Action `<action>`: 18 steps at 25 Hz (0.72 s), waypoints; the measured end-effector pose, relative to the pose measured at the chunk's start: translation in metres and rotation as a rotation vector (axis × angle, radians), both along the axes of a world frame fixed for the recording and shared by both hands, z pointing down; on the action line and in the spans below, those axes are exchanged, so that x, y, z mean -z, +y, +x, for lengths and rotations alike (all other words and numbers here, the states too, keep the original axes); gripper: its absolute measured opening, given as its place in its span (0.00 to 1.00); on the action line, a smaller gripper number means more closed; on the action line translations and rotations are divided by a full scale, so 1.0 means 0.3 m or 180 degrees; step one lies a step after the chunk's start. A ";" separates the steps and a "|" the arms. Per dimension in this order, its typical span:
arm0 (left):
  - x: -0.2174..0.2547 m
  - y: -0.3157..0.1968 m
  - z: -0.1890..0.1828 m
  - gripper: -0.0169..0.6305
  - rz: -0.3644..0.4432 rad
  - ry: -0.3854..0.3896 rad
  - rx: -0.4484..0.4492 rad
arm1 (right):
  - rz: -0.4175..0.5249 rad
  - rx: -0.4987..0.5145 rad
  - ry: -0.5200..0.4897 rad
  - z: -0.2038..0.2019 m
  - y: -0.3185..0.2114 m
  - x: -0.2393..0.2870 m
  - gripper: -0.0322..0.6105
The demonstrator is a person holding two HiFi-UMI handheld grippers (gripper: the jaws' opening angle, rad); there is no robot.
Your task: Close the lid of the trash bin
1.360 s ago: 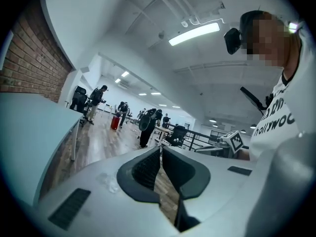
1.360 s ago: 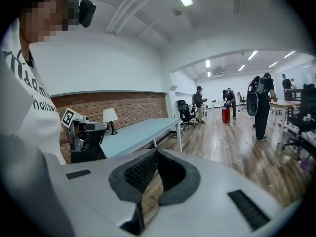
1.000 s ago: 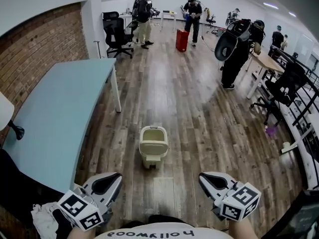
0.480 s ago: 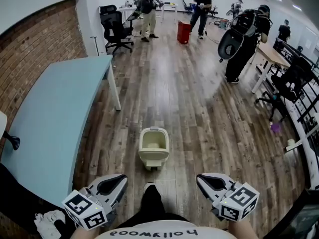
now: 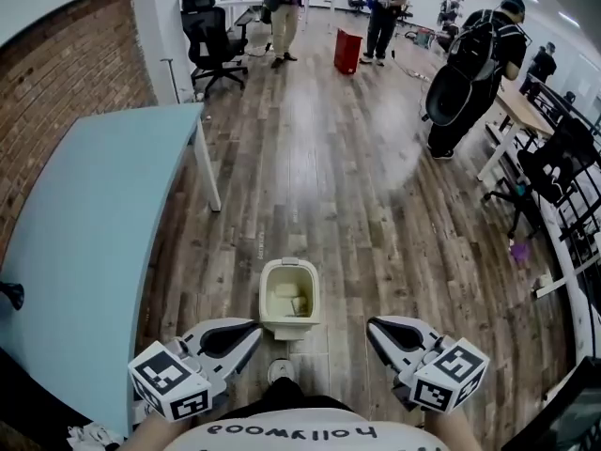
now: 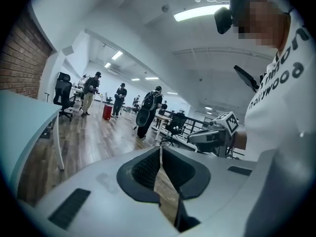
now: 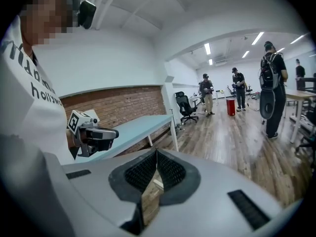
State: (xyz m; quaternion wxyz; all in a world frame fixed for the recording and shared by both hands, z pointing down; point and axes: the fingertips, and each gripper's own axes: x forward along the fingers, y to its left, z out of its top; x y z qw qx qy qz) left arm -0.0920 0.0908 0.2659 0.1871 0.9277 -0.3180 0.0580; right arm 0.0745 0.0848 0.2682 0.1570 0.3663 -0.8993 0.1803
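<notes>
A small cream trash bin (image 5: 288, 325) stands on the wood floor just ahead of me, with its top open and the inside showing. In the head view my left gripper (image 5: 254, 328) hangs to the bin's near left and my right gripper (image 5: 373, 326) to its near right. Both are clear of the bin and hold nothing. The left gripper view shows that gripper (image 6: 160, 150) shut, its black pads meeting at the tip. The right gripper (image 7: 156, 153) is shut in the same way in its own view. Neither gripper view shows the bin.
A light blue table (image 5: 84, 242) runs along the brick wall at left. My shoe (image 5: 280, 372) is just behind the bin. Several people stand at the far end of the room, one with a backpack (image 5: 470, 64). Office chairs (image 5: 208, 36) and desks line the sides.
I have walked forward, so the bin sits closer and lower in the head view, now between the two grippers. Both grippers stay shut and level.
</notes>
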 end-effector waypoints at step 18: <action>-0.388 -0.256 0.027 0.06 -0.0774 -0.0049 -0.0659 | -0.0886 0.0279 -0.0021 -0.221 -0.262 -0.388 0.06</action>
